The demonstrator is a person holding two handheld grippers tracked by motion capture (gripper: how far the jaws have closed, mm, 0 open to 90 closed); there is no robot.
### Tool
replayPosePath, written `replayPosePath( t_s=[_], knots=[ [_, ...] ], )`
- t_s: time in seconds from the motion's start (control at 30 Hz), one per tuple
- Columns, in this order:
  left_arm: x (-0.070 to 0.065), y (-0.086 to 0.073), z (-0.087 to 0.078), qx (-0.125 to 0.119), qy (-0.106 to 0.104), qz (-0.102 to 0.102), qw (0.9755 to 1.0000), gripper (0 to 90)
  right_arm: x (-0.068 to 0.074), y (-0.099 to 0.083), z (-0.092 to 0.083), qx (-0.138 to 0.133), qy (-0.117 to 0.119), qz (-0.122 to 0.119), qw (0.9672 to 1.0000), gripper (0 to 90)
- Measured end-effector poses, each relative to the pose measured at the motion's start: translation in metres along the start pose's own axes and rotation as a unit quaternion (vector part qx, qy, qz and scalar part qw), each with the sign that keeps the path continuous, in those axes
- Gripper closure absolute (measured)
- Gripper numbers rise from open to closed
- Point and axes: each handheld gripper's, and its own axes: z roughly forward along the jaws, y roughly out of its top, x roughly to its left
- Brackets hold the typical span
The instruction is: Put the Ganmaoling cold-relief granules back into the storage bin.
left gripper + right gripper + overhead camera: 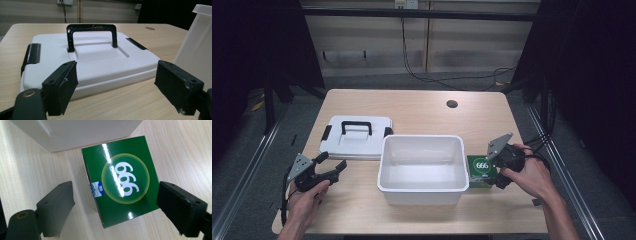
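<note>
Hovering at the right of the high view, the right gripper (495, 170) stands over one green box (482, 171) that lies on the table (422, 107) just beside the right wall of the single white bin (422, 167). The right gripper view adds the box's printed "666" and shows the jaws spread wide, one on each side of the box (122, 180), neither touching it. At lower left of the high view, the left gripper (332, 167) is wide open and holds nothing. Its own view looks at the one white lid (92, 57), lying flat with a black handle (92, 31) upright, a detail finer than the high view gives of the lid (357, 137).
</note>
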Motion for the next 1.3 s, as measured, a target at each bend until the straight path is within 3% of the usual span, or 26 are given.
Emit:
replayPosePath(
  t_s=[0.2,0.27,0.3,0.33,0.4,0.67,0.77,0.93,1.0,1.13,1.2,1.3],
  knots=[
    [0.001,0.0,0.0,0.001,0.0,-0.002,1.0,18.0,-0.012,0.013,0.001,0.017,0.018,-0.015,0.9996,13.4],
    [0.001,0.0,0.0,0.002,-0.002,0.001,1.0,18.1,-0.019,0.018,0.006,0.018,0.049,-0.028,0.9983,13.4],
    [0.001,0.0,0.0,0.002,-0.002,0.001,1.0,18.1,-0.019,0.018,0.006,0.018,0.049,-0.028,0.9983,13.4],
    [0.0,0.0,0.0,0.002,0.0,0.001,1.0,18.0,-0.024,0.02,0.01,0.032,0.069,-0.022,0.9968,13.4],
    [0.001,0.0,0.0,0.002,-0.002,-0.001,1.0,18.1,-0.028,0.022,0.014,0.038,0.082,-0.019,0.9957,13.4],
    [0.001,0.0,0.0,0.002,-0.003,-0.001,1.0,18.0,-0.038,0.026,0.021,0.048,0.09,-0.025,0.9945,13.4],
    [0.001,0.0,0.0,0.002,-0.003,-0.002,1.0,18.1,-0.041,0.027,0.027,0.066,0.108,-0.018,0.9918,13.1],
    [0.001,0.0,0.0,0.001,-0.001,-0.005,1.0,18.1,-0.043,0.027,0.029,0.068,0.118,-0.02,0.9904,12.1],
    [0.001,0.0,0.0,0.001,-0.002,-0.006,1.0,18.1,-0.042,0.027,0.03,0.076,0.136,-0.021,0.9875,8.9],
    [0.001,0.0,0.001,0.001,-0.001,-0.006,1.0,18.1,-0.041,0.028,0.035,0.083,0.141,-0.033,0.986,8.9],
    [0.001,0.0,0.001,0.001,-0.001,-0.008,1.0,18.1,-0.038,0.029,0.038,0.099,0.149,-0.036,0.9832,9.2],
    [0.001,0.0,0.001,0.002,-0.001,-0.006,1.0,18.1,-0.037,0.03,0.04,0.104,0.142,-0.036,0.9837,9.9]
  ],
)
